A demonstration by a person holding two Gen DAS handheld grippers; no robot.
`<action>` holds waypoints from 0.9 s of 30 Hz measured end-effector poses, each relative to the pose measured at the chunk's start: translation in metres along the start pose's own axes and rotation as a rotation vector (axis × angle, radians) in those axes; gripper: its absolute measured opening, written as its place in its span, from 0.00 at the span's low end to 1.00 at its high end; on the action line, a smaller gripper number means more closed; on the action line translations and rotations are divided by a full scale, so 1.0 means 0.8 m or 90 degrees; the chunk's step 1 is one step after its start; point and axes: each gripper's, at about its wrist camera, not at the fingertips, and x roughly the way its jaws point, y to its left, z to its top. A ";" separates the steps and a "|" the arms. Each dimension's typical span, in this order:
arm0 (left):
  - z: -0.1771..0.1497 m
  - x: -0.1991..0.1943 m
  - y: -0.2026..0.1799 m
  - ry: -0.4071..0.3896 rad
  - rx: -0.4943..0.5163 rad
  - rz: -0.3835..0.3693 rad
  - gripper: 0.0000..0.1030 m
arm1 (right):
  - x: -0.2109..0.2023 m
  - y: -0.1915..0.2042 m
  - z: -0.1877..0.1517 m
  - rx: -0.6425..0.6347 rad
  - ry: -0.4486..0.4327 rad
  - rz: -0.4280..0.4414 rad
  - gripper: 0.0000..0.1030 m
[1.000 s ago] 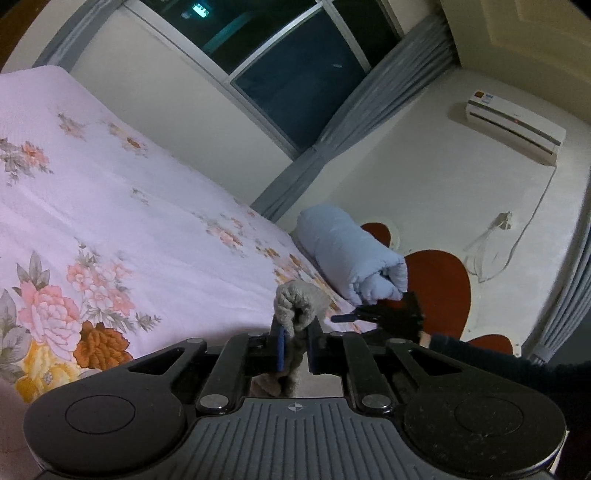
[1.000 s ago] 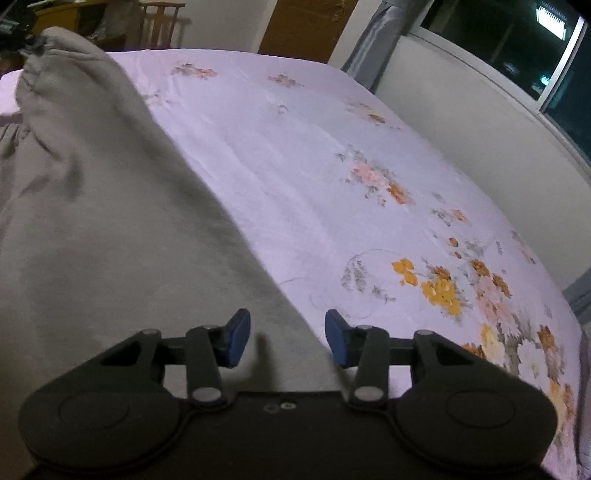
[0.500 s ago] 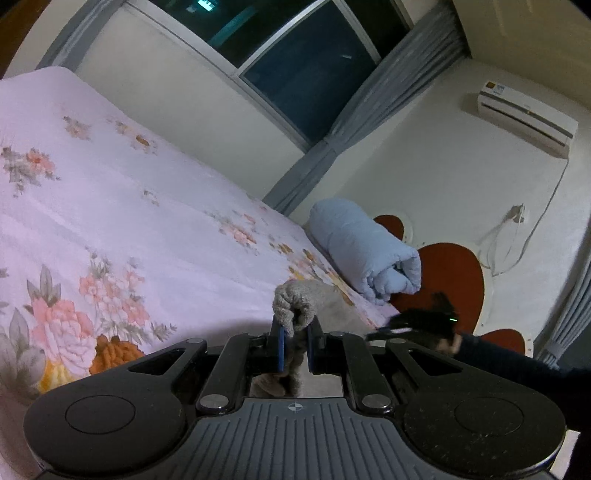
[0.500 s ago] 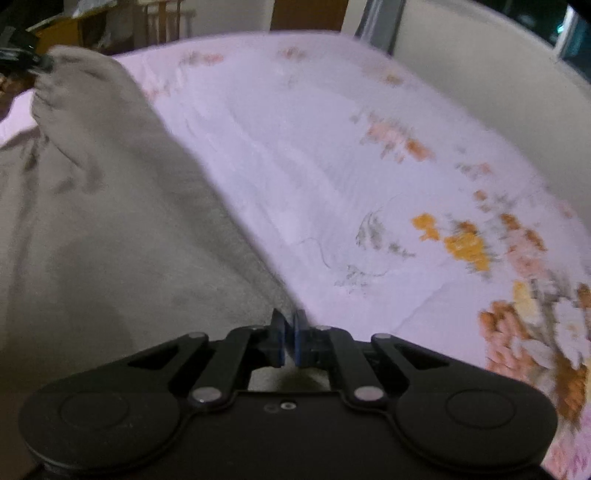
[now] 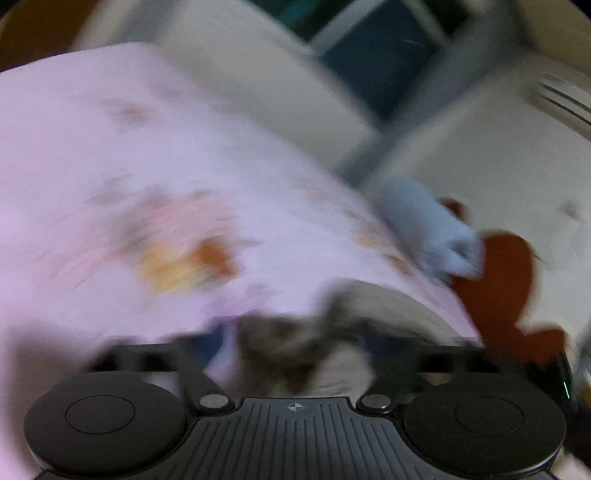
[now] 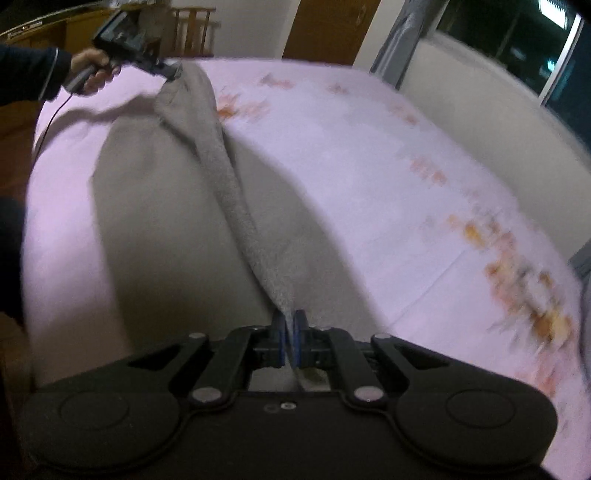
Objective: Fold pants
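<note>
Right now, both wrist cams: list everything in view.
pants: 1, grey-beige, spread on the bed, one edge lifted in a ridge between the two claws
bed: 1, pink cover with orange flowers, fills most of both views
rolled quilt: 1, light blue, far end of the bed by the wall
headboard: 1, red-brown, behind the quilt
window: 1, dark, beyond the bed
air conditioner: 1, white, high on the wall
door: 1, brown, far wall
chair: 1, wooden, beyond the bed
left claw: open, blurred, cloth lying between the jaws
right claw: shut on the pants edge
hand: 1, dark sleeve, holds the left claw's handle
</note>
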 end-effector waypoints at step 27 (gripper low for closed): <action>-0.135 -0.033 -0.104 0.003 -0.292 0.143 0.28 | 0.032 0.037 -0.065 0.142 -0.049 -0.032 0.00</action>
